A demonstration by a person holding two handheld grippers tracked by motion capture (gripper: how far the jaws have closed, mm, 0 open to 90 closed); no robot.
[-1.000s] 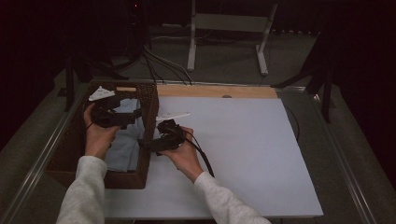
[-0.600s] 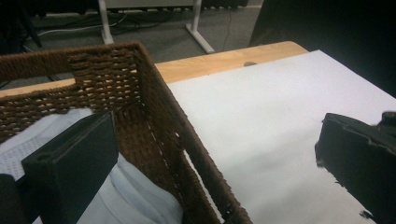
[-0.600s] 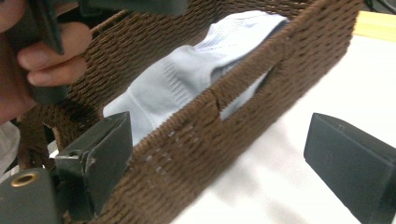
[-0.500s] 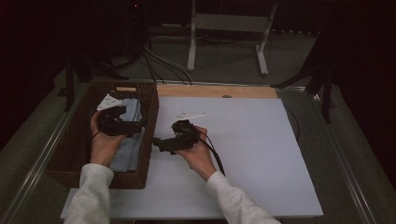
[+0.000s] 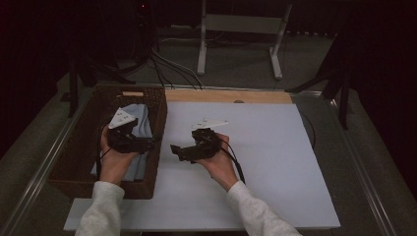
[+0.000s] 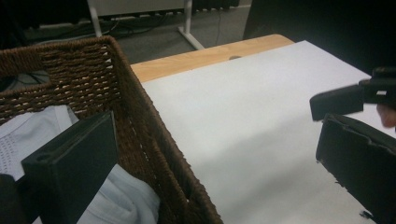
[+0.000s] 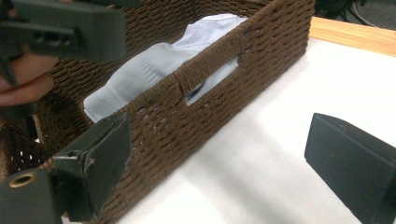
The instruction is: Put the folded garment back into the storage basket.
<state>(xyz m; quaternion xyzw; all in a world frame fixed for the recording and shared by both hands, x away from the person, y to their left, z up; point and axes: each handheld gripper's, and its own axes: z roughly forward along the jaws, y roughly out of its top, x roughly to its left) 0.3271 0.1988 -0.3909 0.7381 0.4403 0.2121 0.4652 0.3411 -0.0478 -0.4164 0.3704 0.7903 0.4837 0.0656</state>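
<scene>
- Since half a second ago the left gripper [image 5: 129, 140] has drawn toward the lower part of the woven basket [image 5: 69, 162], and the right gripper [image 5: 189, 150] has slid a little down and left on the white sheet [image 5: 265, 162]; a second ago both sat higher, over the basket's right wall.
- The light blue cloth [image 5: 140, 123] lies inside the basket, left of centre in the high view, partly under the left hand [image 5: 115, 164].
- The left gripper view shows its jaws spread wide with nothing between them, one over the cloth [image 6: 28, 135] and one past the basket wall [image 6: 154, 140]; the other gripper [image 6: 345, 100] shows at the right edge.
- The right gripper view shows its jaws released too, apart and bare, facing the basket's side [image 7: 210, 107] with its handle slot, the cloth [image 7: 154, 60] bulging above the rim.
- The high view is too dark and small to judge either jaw gap.
- The sheet's right half lies open; a bare wooden strip [image 5: 226, 96] runs along its far edge.
</scene>
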